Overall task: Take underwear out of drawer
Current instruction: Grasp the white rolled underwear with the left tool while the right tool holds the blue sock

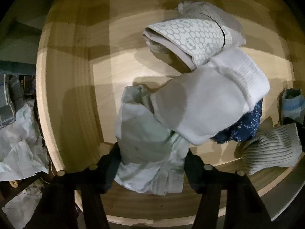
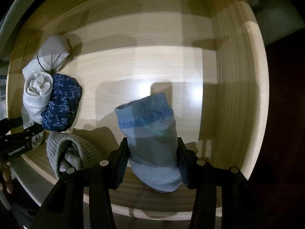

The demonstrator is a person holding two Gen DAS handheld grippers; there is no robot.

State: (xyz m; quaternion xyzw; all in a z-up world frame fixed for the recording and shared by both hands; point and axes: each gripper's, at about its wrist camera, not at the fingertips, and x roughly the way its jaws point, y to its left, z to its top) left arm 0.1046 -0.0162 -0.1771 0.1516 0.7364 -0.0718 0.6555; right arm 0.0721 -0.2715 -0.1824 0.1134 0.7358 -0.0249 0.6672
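Note:
A pale green folded underwear point(image 1: 144, 133) lies on the floor of the wooden drawer point(image 1: 66, 95), partly under a white rolled sock point(image 1: 209, 99). My left gripper point(image 1: 152, 162) points down with a pad against each side of the underwear. In the right wrist view my right gripper point(image 2: 152, 158) is shut on a light blue knit piece point(image 2: 150, 133), which stands up between its fingers over the drawer point(image 2: 228, 76) floor. The left gripper point(image 2: 24, 131) shows at that view's left edge, beside the pile.
Also in the drawer are a honeycomb-print roll point(image 1: 190, 38), a navy floral bundle point(image 2: 61, 106) and a grey ribbed sock point(image 2: 76, 152). Crumpled pale cloth point(image 1: 19, 143) lies outside the drawer's left wall. A person's hand point(image 2: 5, 179) shows at the left edge.

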